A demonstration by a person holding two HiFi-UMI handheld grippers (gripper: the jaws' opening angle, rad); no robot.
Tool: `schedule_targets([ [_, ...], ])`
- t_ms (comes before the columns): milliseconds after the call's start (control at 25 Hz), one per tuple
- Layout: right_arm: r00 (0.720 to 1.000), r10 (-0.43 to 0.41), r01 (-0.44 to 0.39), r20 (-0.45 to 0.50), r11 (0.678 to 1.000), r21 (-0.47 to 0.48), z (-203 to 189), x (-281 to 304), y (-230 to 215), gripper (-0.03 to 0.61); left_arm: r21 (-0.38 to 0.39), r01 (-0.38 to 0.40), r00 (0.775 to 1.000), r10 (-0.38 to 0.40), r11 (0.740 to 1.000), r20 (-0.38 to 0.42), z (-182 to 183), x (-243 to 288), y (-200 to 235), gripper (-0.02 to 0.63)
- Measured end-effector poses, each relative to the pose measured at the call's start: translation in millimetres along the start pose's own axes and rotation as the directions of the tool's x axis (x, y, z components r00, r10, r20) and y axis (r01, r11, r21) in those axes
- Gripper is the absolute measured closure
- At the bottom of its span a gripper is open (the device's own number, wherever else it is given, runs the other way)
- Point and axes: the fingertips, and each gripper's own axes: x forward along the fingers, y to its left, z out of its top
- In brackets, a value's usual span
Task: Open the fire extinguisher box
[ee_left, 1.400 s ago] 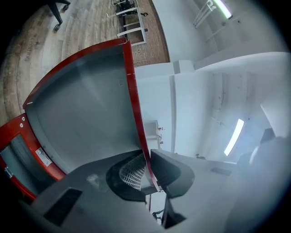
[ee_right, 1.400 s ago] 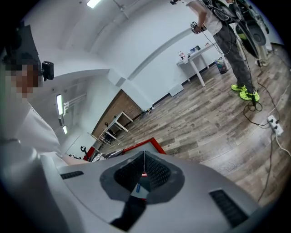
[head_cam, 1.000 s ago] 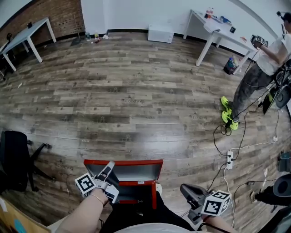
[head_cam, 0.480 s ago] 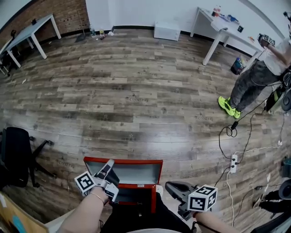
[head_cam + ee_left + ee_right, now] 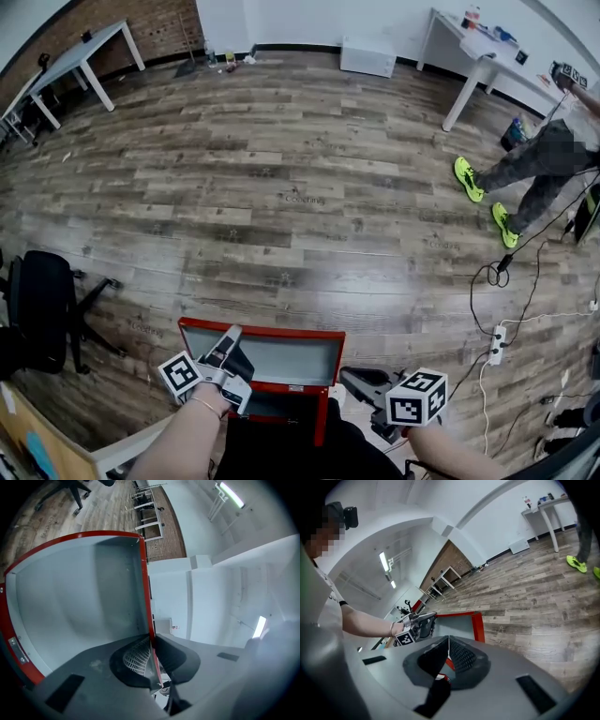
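Red-rimmed lid [image 5: 291, 358] pinched at left edge in left tongs [image 5: 231, 332], long axis across; right tongs [image 5: 345, 376] shut & empty, just right of box [image 5: 321, 417].

The person is wearing a white short-sleeved top [image 5: 326, 597] with a dark-edged sleeve, black clothing over the lap [image 5: 281, 450] just below the red metal box [image 5: 281, 330], and a thin bangle [image 5: 202, 405] at that box's lower left. The left gripper [image 5: 232, 331], at the box's left corner, is showing a grey-and-black tapered body, a white cube with black square markers [image 5: 180, 375] and pale mesh-textured pads [image 5: 136, 656]. The right gripper [image 5: 352, 377], just right of the box, is bearing a matching marker cube [image 5: 417, 397] and smooth grey moulded jaws with dark ribbed pads [image 5: 461, 658].
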Motion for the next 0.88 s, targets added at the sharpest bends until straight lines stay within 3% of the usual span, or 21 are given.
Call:
schedule_targets([
  [160, 0.999, 0.02, -0.021, -0.025, 0.999, -0.044, 5.5, 6.4, -5.7, 0.568, -0.014, -0.006, 0.999, 0.007, 1.0, 0.04, 3.8, 3.8, 5.8, 0.583],
  [880, 0.994, 0.078, -0.082, -0.074, 0.996, -0.047, 2.5, 17.9, -14.8, 0.568, -0.048, 0.048, 0.989, -0.041, 0.998, 0.145, 4.9, 10.1, 5.3, 0.583],
])
